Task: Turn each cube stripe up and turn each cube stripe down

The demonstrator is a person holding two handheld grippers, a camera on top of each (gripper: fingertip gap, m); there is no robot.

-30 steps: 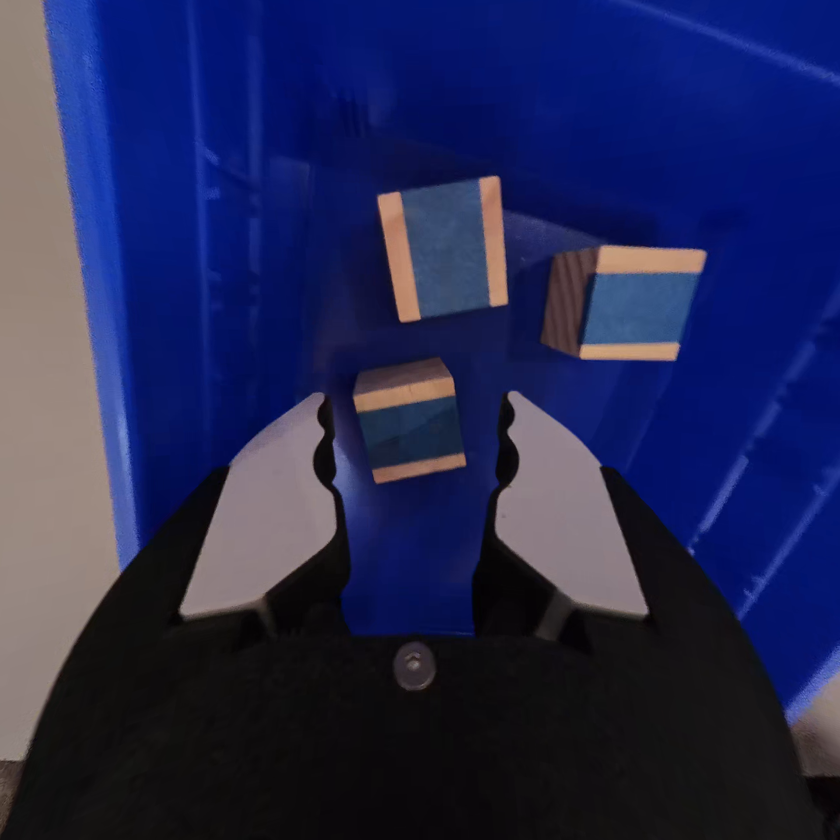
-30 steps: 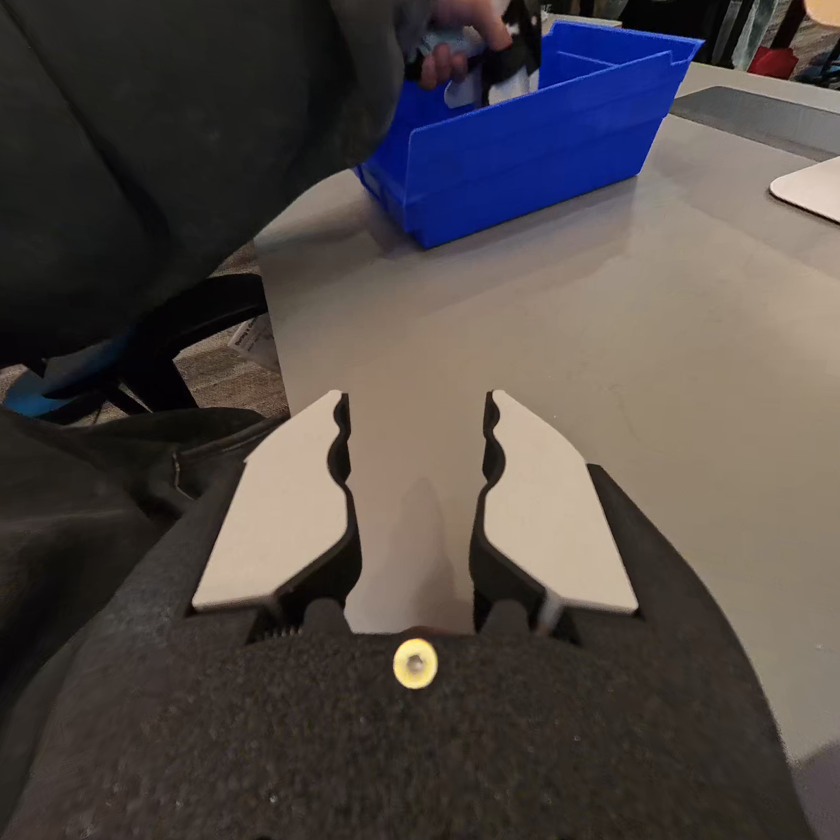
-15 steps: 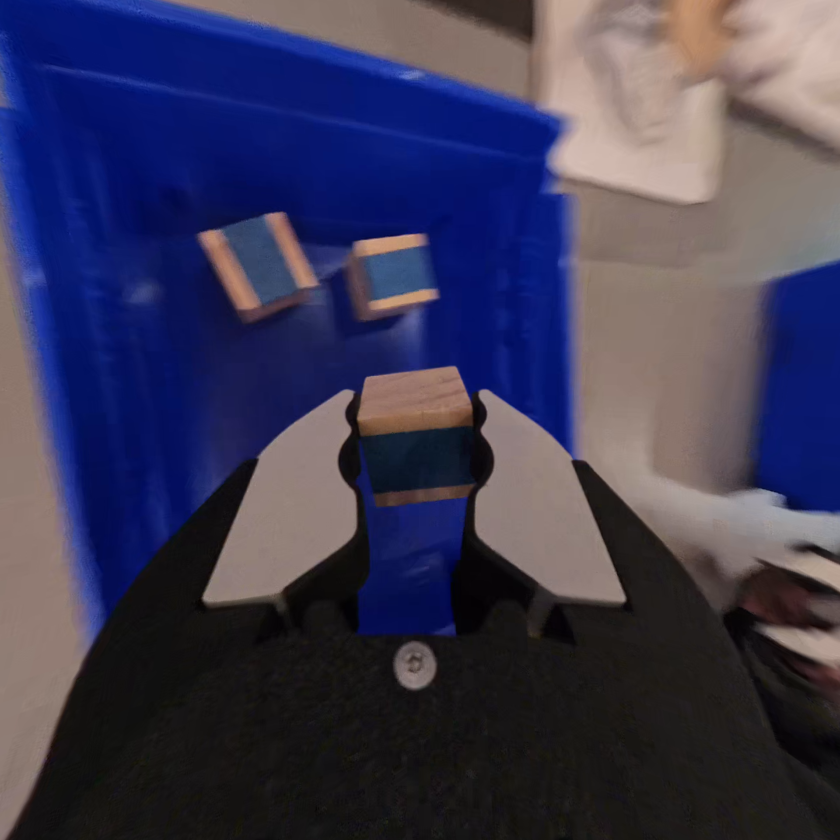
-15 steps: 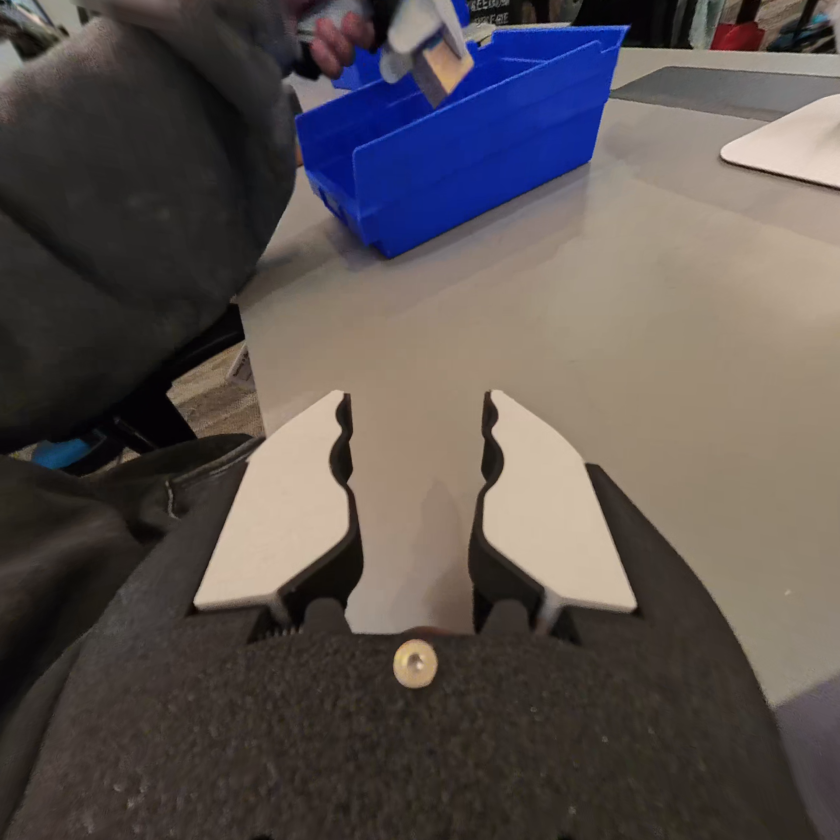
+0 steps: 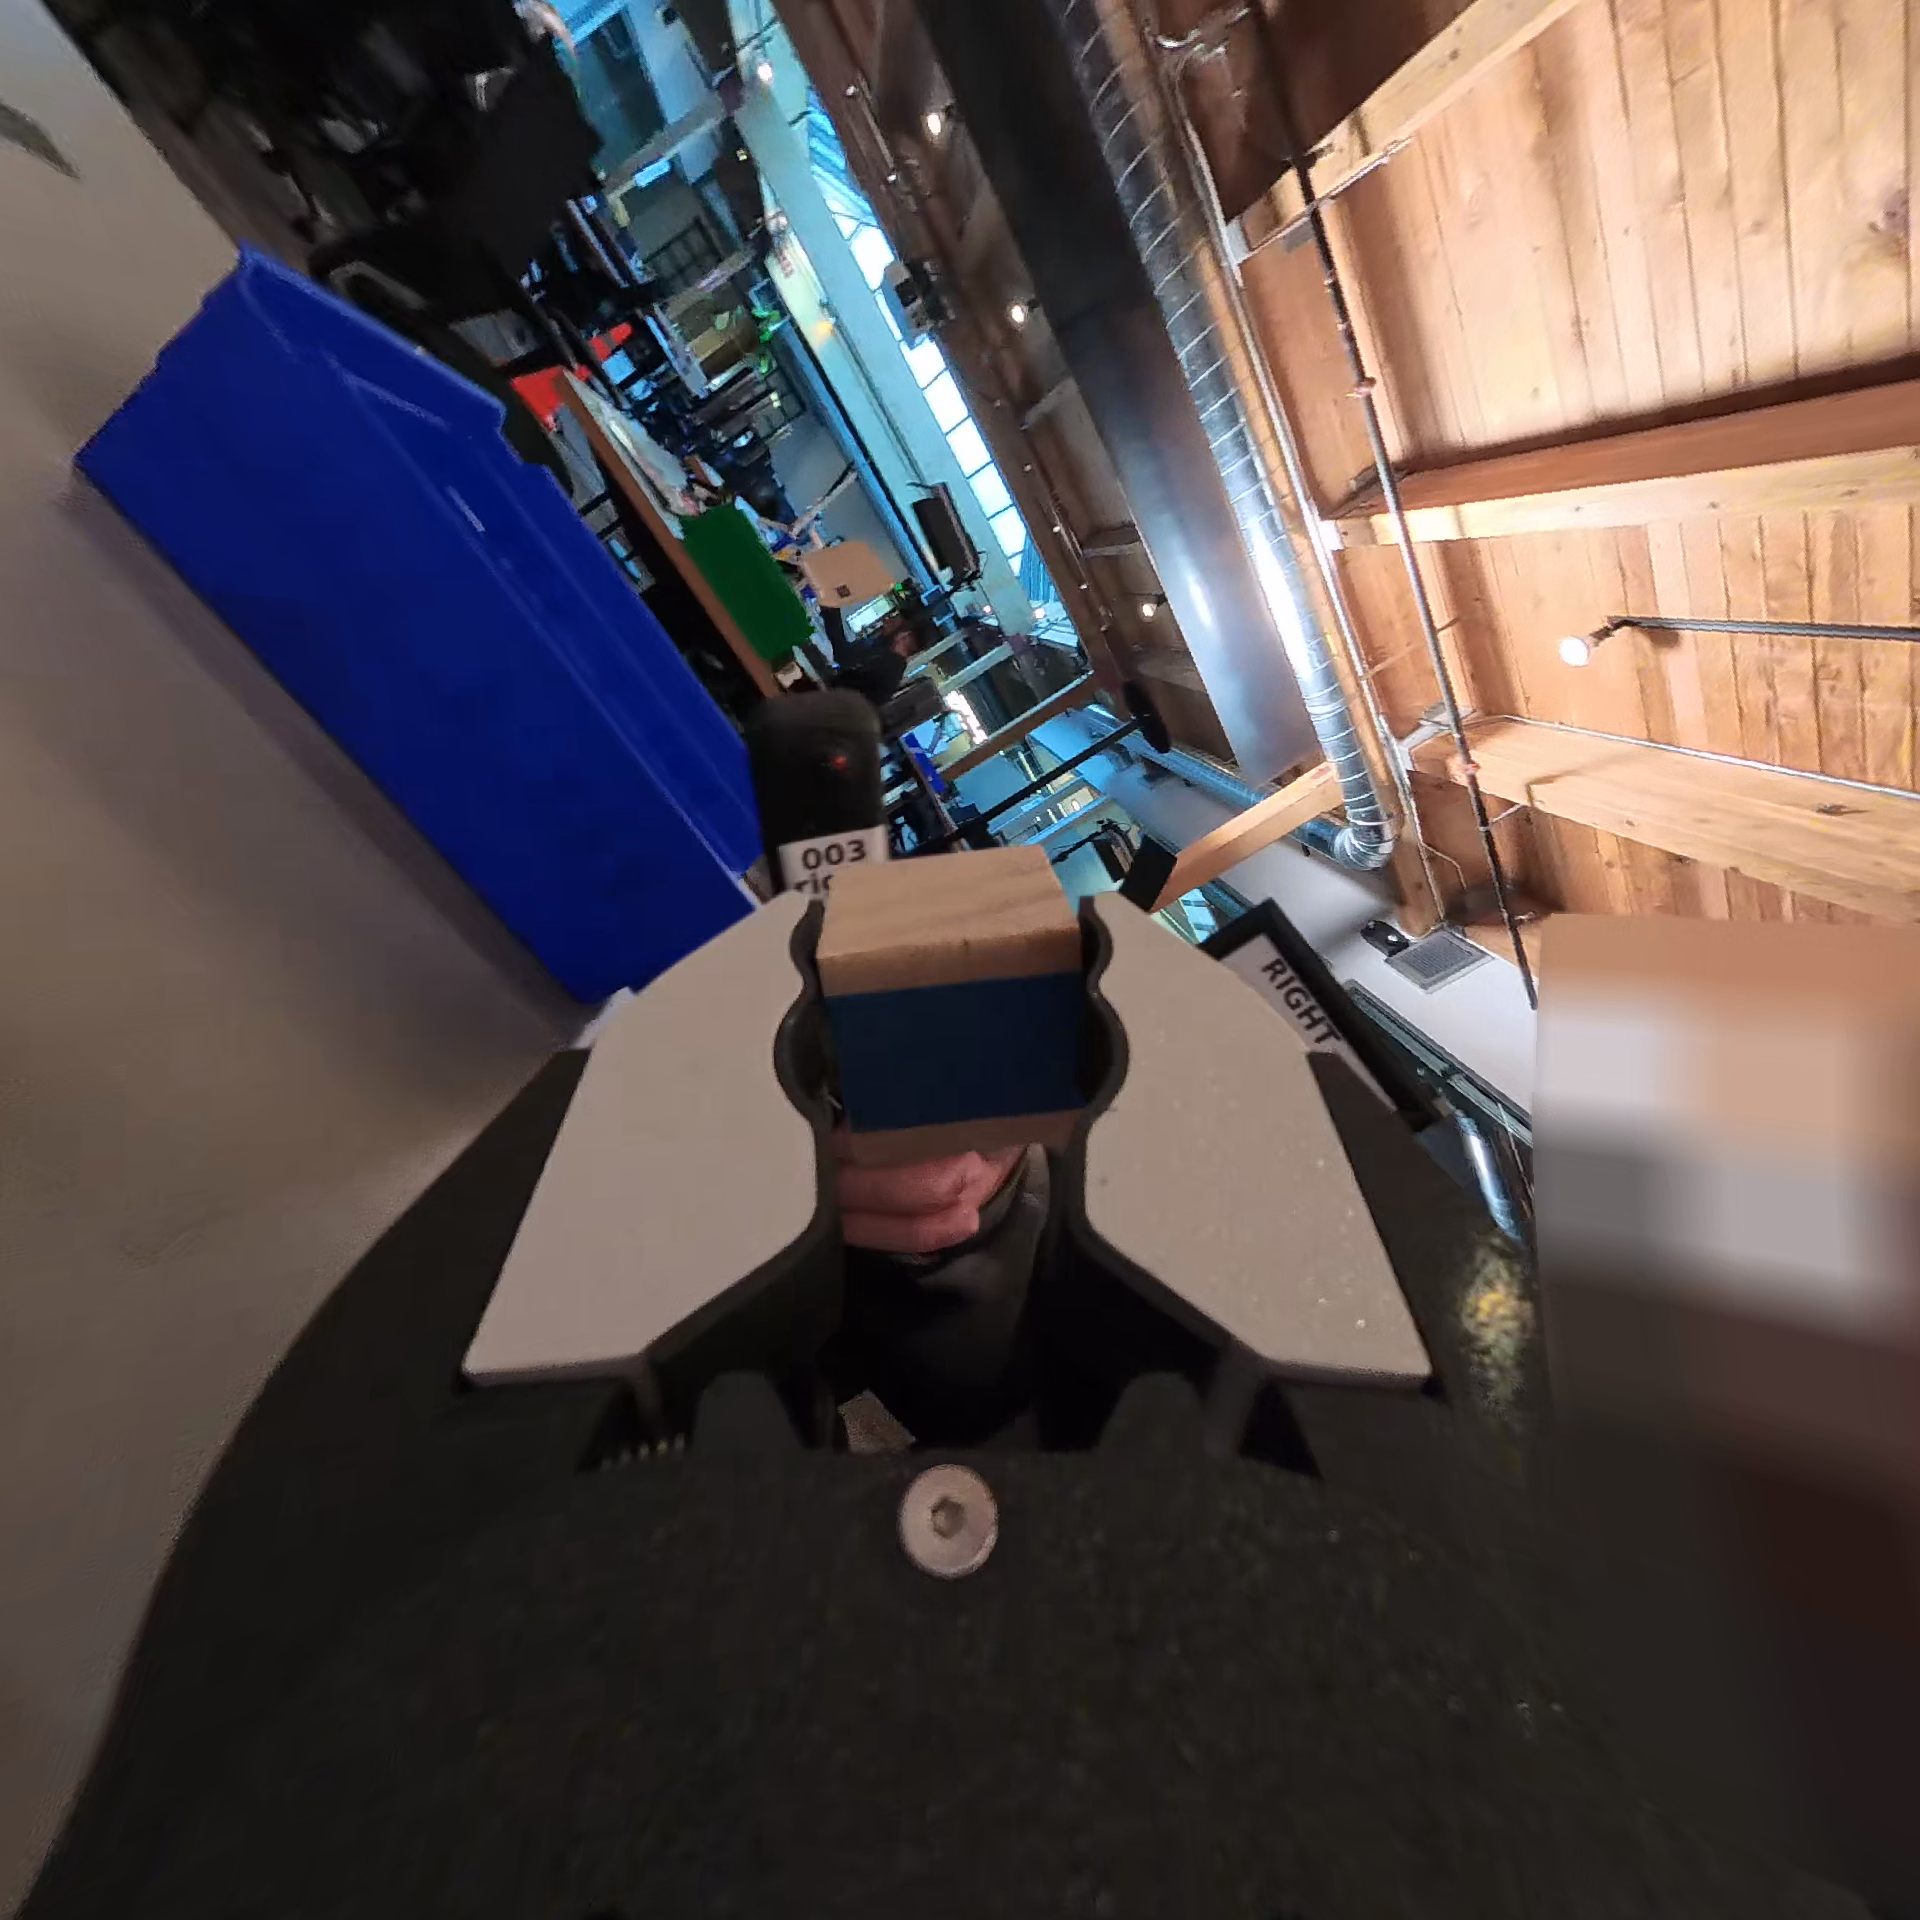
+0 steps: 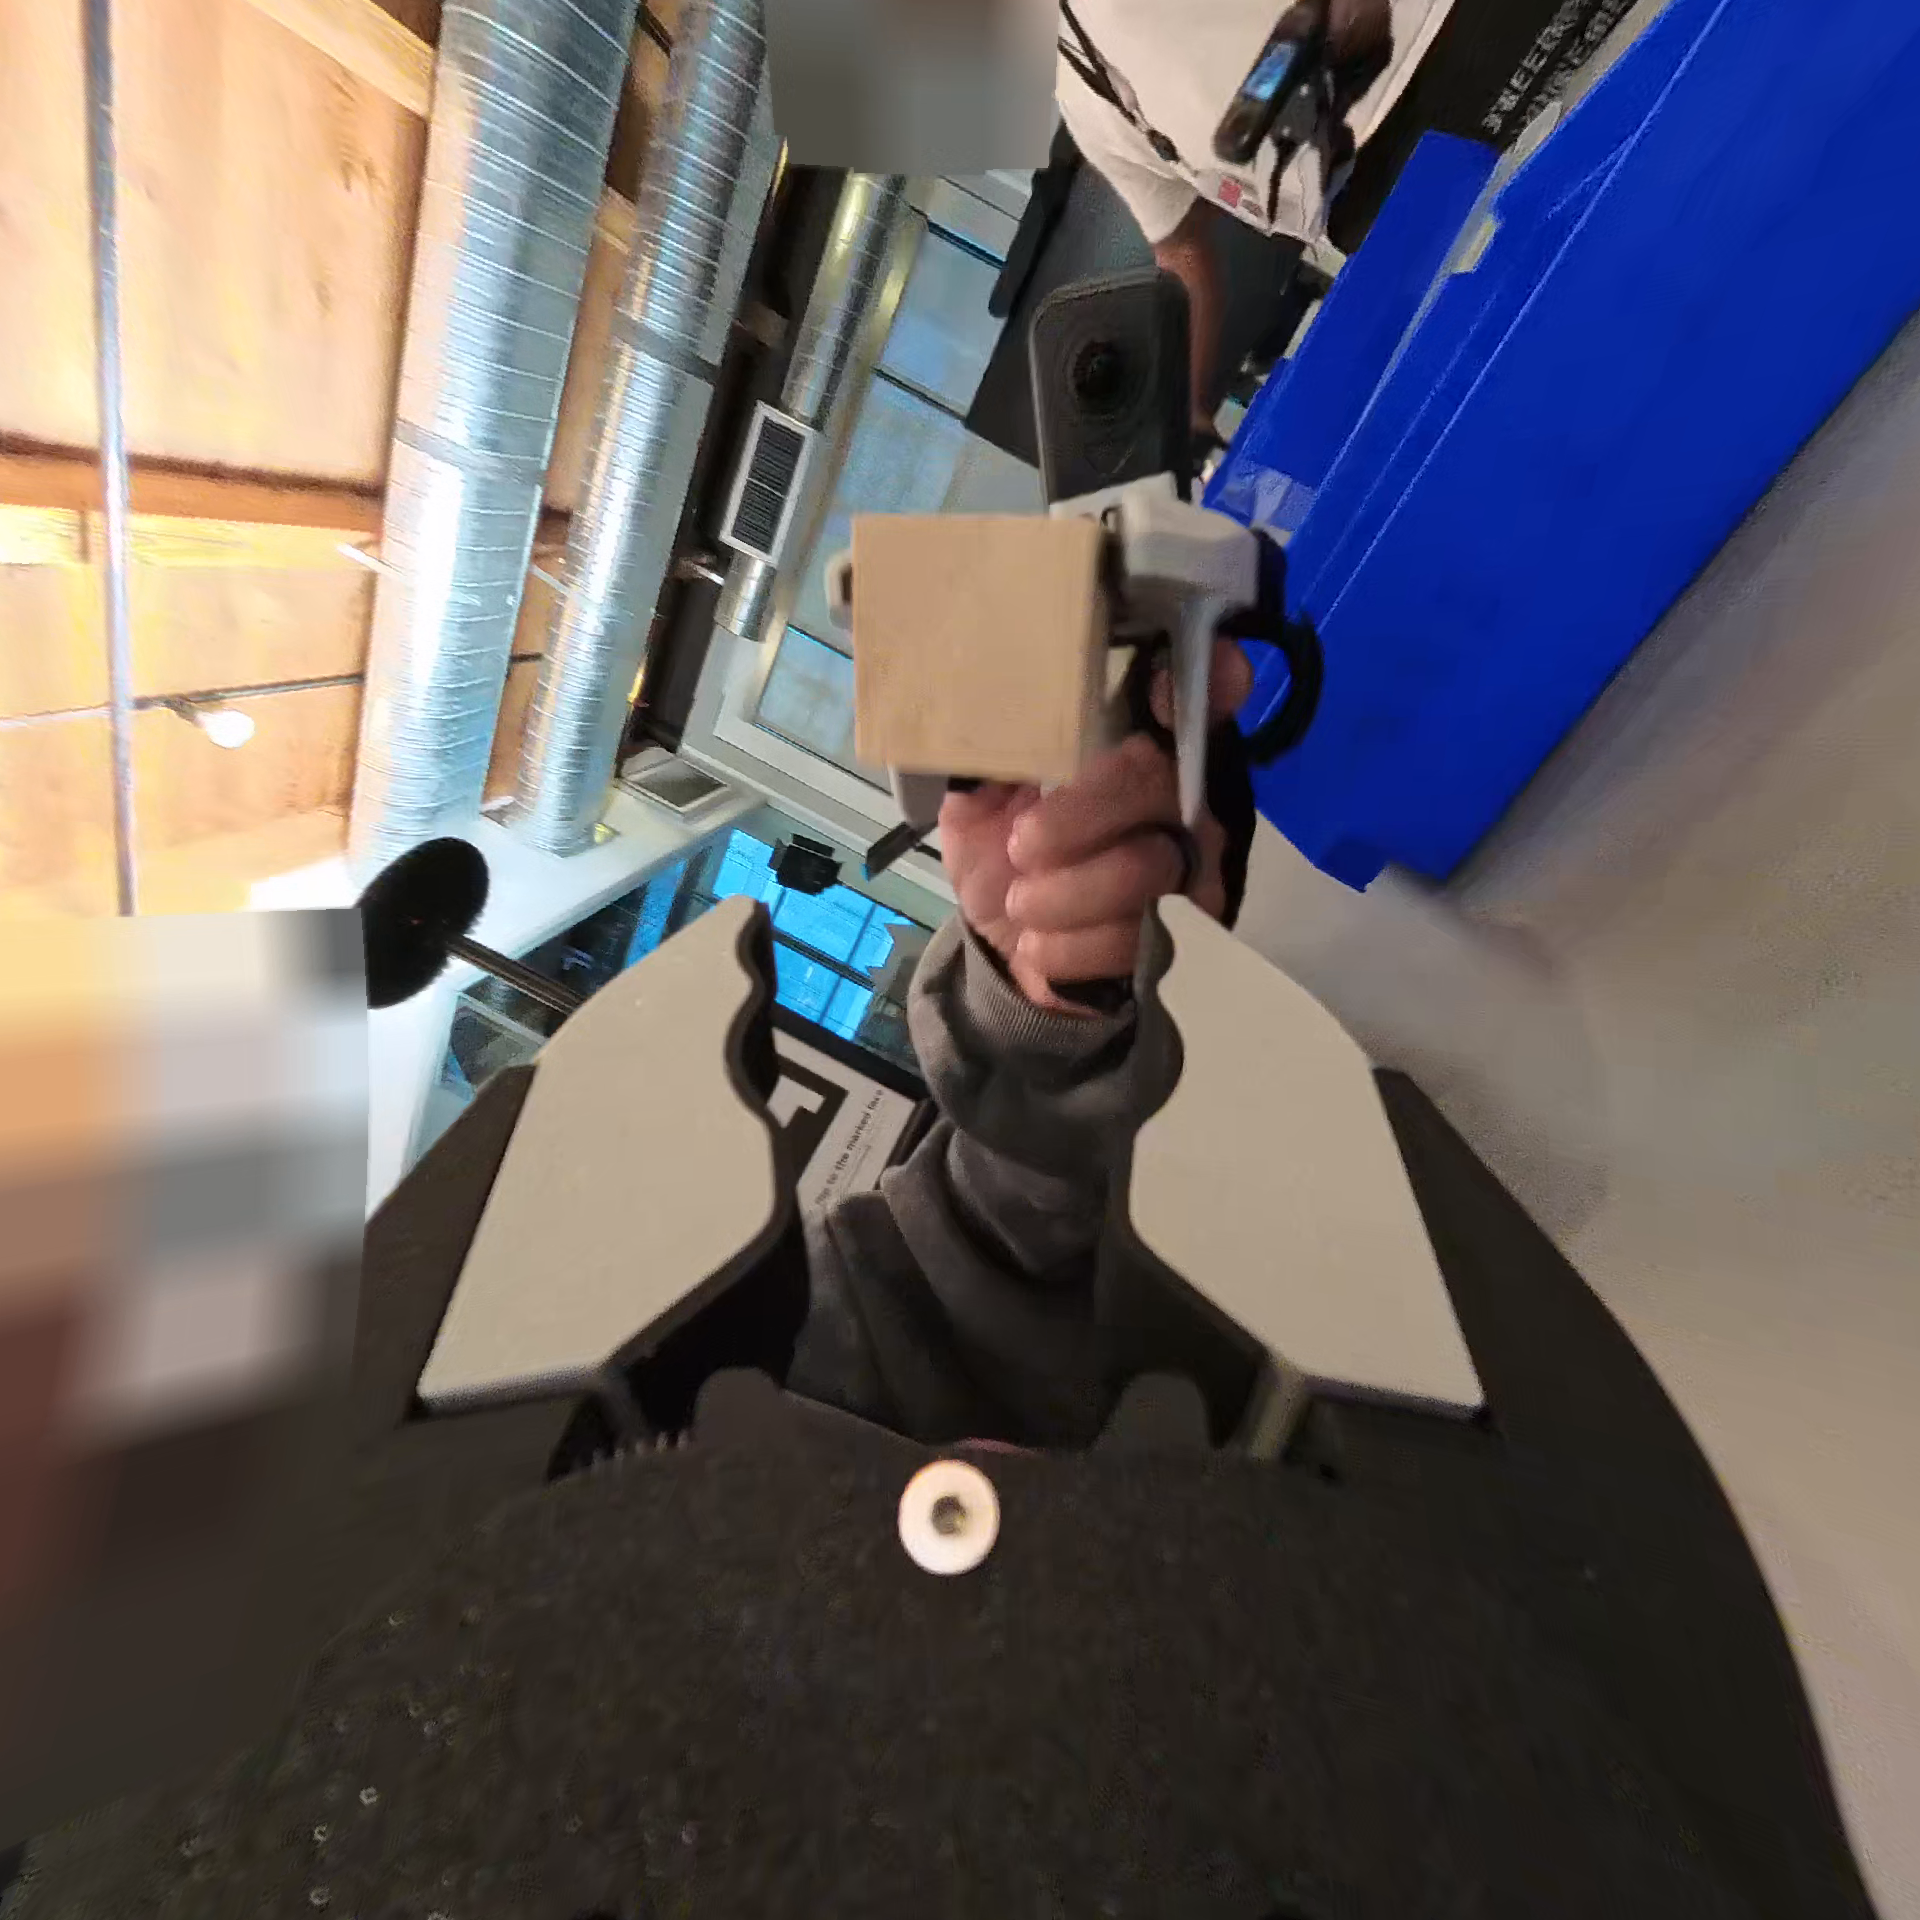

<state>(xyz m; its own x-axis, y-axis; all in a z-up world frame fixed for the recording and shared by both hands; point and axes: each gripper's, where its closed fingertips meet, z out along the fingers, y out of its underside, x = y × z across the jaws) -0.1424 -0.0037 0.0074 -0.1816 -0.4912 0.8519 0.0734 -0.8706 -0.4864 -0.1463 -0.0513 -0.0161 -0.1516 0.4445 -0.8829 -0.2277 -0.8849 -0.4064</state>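
Observation:
My left gripper (image 5: 951, 920) is shut on a wooden cube (image 5: 951, 1049) with a blue stripe and holds it in the air, away from the blue bin (image 5: 416, 644). The stripe faces my left camera, with a plain wood face above it. In the right wrist view the same cube (image 6: 977, 644) shows a plain wood face, held between the left gripper's grey fingers (image 6: 1184, 566) with a hand (image 6: 1060, 873) below. My right gripper (image 6: 958, 920) is open and empty, pointing at that cube a short way off. The other cubes are hidden.
Both views are rolled sideways. The grey table (image 6: 1714, 1039) bears blue bins (image 6: 1558, 468). A person in a white shirt (image 6: 1195, 104) stands beyond them. Metal ducts and a wood ceiling fill the far side.
My left gripper closed on the cube, lifted it out of the bin and swung it toward the right gripper. My right gripper rose from the table and turned to face it, still open.

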